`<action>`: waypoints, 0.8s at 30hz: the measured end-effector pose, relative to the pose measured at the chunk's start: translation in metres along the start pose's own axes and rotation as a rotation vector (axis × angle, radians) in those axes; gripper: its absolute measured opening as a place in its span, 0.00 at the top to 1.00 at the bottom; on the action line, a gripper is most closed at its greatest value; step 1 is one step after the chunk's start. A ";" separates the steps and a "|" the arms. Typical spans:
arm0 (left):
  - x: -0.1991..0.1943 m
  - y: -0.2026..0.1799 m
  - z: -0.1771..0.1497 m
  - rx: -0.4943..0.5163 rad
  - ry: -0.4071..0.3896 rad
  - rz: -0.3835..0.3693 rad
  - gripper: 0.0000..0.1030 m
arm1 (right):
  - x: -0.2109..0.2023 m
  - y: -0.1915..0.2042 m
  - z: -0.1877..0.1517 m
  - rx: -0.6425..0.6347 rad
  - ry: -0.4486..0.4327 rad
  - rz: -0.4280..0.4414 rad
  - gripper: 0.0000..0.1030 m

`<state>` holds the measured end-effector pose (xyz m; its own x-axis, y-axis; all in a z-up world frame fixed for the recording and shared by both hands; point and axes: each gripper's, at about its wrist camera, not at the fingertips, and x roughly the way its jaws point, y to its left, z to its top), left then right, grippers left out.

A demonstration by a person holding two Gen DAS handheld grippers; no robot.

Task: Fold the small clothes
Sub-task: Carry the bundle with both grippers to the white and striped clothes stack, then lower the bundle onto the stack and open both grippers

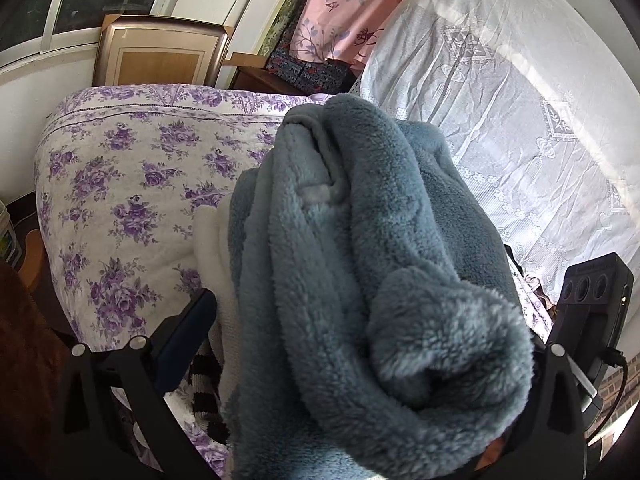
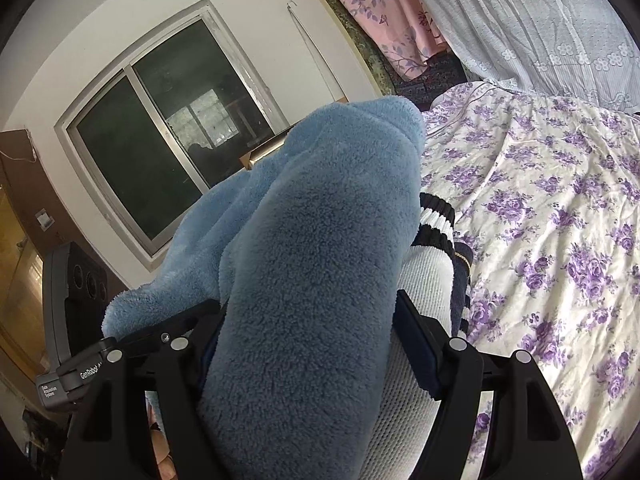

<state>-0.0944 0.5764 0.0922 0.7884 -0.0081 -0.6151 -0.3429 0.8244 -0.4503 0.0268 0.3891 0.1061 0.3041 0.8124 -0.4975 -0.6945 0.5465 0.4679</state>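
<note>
A bulky blue fleece garment lies bunched on the bed and fills the middle of both views. In the left wrist view my left gripper stands wide open around it. Its left finger shows beside the cloth, and its right finger is hidden behind the fleece. In the right wrist view the fleece runs as a thick roll between the fingers of my right gripper, which is open. Under the fleece lies a white knit garment with black-and-white striped cuffs.
The bed has a white cover with purple flowers, free on both sides of the pile. A white lace curtain and a pink floral cloth hang behind. A window and a wooden headboard stand at the wall.
</note>
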 end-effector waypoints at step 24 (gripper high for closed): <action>-0.022 0.002 0.017 0.002 -0.030 0.124 0.04 | -0.028 0.018 0.017 -0.111 -0.054 -0.222 0.19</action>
<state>-0.1033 0.5877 0.1157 0.7547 0.1112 -0.6466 -0.4381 0.8190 -0.3705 0.0172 0.3793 0.1413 0.4892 0.6865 -0.5379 -0.6733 0.6893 0.2675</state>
